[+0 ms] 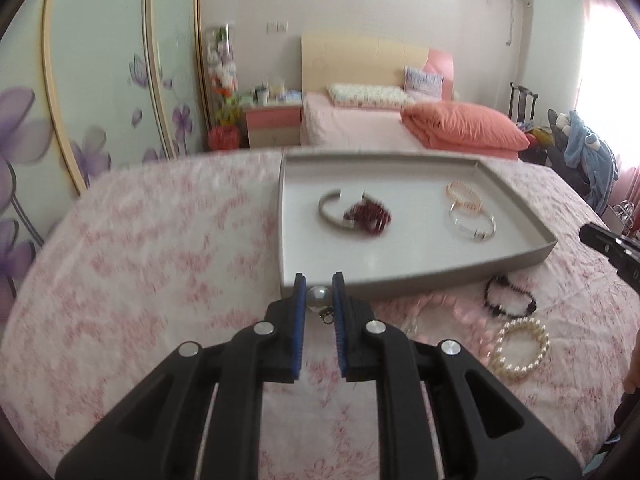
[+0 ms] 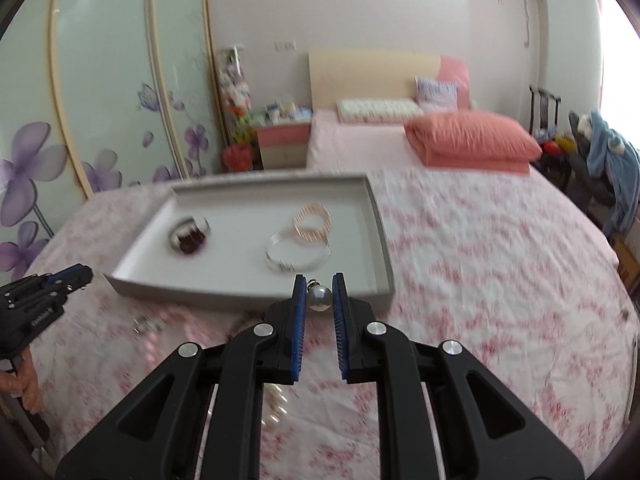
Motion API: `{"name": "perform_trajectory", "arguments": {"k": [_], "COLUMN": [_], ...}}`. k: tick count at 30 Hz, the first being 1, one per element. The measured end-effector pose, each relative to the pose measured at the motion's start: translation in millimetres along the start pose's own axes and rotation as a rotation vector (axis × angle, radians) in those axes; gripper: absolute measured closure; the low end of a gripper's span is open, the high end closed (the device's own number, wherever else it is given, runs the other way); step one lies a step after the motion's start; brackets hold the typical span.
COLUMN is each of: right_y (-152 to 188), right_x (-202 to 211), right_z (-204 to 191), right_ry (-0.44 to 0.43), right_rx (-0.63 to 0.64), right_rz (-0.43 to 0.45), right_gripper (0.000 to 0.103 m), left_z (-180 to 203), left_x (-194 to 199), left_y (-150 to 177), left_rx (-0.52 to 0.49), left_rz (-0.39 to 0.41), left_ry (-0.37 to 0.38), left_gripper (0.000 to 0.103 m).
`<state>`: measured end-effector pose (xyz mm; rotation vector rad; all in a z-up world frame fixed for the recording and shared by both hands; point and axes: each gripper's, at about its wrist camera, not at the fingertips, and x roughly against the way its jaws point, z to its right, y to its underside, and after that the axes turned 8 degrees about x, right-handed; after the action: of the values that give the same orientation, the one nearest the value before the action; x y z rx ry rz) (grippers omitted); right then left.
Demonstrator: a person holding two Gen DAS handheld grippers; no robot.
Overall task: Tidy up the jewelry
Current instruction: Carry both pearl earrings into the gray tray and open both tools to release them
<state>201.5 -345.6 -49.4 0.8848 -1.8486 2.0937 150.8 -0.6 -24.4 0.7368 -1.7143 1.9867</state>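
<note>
A grey tray [image 1: 420, 276] lies on the pink floral bedspread. It holds a silver cuff [image 1: 330, 210], a dark red bead bracelet [image 1: 370, 216], a pink bracelet [image 1: 464, 196] and a clear bangle [image 1: 474, 222]. My left gripper [image 1: 319, 296] is shut on a pearl earring [image 1: 319, 295], just in front of the tray's near wall. My right gripper [image 2: 319, 296] is shut on another pearl earring [image 2: 319, 298], at the tray's near right corner [image 2: 384, 292]. A black bracelet [image 1: 510, 302], a white pearl bracelet [image 1: 520, 348] and a pink bead strand [image 1: 472, 316] lie on the bedspread.
A small silver piece [image 2: 148, 324] lies on the bedspread left of my right gripper. A folded orange quilt [image 1: 464, 128] and pillows sit at the bed's head. A wardrobe with purple flowers stands left. A chair with blue clothes [image 1: 588, 152] stands right.
</note>
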Motion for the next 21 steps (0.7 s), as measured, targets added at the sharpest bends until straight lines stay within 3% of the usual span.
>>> {"name": "perform_trajectory", "arguments": {"k": [12, 21], "right_y": [-28, -47], "right_x": [-2, -25], "right_z": [-21, -29], "right_ry": [-0.016, -0.009], "right_rx": [0.030, 0.042], "right_rz": [0.114, 0.152], "right_gripper": [0.089, 0.089], "left_z": [25, 34], "left_x": [2, -24], "left_y": [-30, -56], "left_rx": [-0.016, 0.019], "left_rz": [0.093, 0.091], "left_ry": [0.032, 0.066], "left_gripper": [0.089, 0.089]}}
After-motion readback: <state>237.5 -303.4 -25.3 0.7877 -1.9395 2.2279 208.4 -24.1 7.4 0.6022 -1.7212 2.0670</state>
